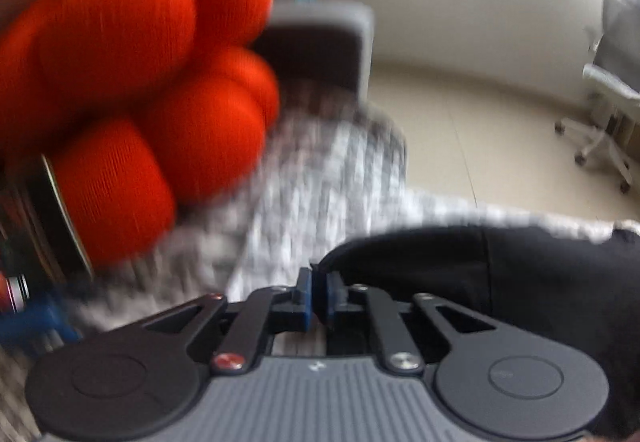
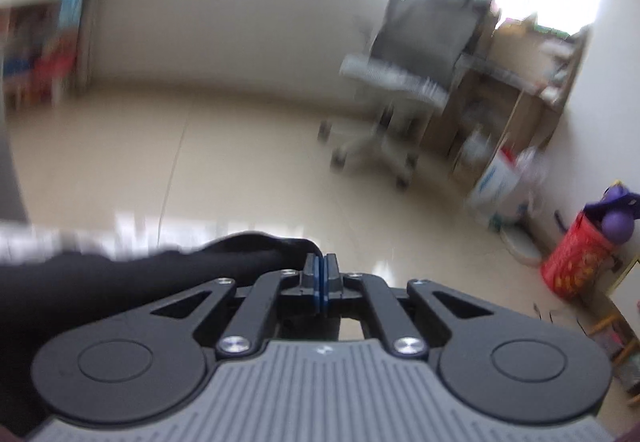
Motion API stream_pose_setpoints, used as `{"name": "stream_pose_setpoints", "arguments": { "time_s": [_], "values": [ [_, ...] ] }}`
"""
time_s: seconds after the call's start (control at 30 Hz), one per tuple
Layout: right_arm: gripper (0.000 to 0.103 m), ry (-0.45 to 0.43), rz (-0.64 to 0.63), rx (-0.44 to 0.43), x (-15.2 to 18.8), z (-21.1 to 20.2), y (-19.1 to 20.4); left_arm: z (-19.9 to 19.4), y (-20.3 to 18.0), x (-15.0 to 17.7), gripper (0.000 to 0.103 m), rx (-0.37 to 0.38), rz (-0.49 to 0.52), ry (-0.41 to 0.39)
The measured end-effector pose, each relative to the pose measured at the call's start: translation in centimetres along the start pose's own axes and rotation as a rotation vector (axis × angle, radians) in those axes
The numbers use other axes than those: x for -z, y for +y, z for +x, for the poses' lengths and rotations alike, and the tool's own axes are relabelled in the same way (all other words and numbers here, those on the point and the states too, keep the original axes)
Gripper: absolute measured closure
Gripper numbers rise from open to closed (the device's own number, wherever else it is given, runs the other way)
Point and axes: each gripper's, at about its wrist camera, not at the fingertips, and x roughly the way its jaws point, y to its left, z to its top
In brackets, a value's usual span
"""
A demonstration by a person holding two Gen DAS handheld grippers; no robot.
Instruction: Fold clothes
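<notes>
A narrow gap is shown between the left tongs (image 1: 318,296), nothing pinched; the black garment (image 1: 520,282) is draped on the checked bedcover (image 1: 320,177). The right tongs (image 2: 321,284) are closed, fabric beside them.

Office chair (image 2: 404,81) beside cluttered shelf (image 2: 532,89), red bin (image 2: 576,262).

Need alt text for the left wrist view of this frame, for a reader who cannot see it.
The left gripper, its blue pads slightly apart, sits at the edge of a black garment lying on a grey-and-white patterned cover. A blurred hand in an orange glove fills the upper left; a white office chair stands on the pale floor behind.
</notes>
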Motion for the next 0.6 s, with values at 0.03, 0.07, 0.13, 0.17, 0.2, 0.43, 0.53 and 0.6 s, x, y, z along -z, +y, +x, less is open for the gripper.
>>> {"name": "stream_pose_setpoints", "arguments": {
  "time_s": [0.03, 0.07, 0.13, 0.17, 0.2, 0.43, 0.53, 0.6],
  "values": [
    [0.101, 0.014, -0.016, -0.002, 0.2, 0.3, 0.2, 0.2, 0.5, 0.2, 0.088, 0.019, -0.017, 0.005],
    [0.101, 0.026, -0.031, -0.004, 0.3, 0.5, 0.4, 0.1, 1.1, 0.1, 0.078, 0.037, -0.052, 0.002],
    [0.100, 0.024, -0.017, -0.016, 0.0, 0.4, 0.2, -0.3, 2.0, -0.1, 0.053, 0.088, -0.118, -0.018],
    [0.099, 0.022, -0.009, -0.027, -0.2, 0.2, 0.1, -0.7, 2.3, -0.3, 0.044, 0.120, -0.150, -0.033],
    [0.097, 0.019, -0.001, -0.039, -0.4, 0.0, 0.0, -1.0, 2.6, -0.4, 0.043, 0.149, -0.178, -0.047],
    [0.090, -0.039, -0.068, -0.250, -2.9, -1.2, 1.6, -1.5, 1.6, -2.7, 0.043, 0.202, -0.114, -0.089],
    [0.090, -0.048, -0.188, -0.464, -4.7, -0.8, 4.6, -0.9, -1.1, -4.0, 0.033, 0.275, -0.013, -0.074],
    [0.072, -0.018, -0.271, -0.602, -5.5, 0.3, 7.4, 0.4, -3.9, -4.3, 0.023, 0.304, 0.112, -0.037]
  ]
}}
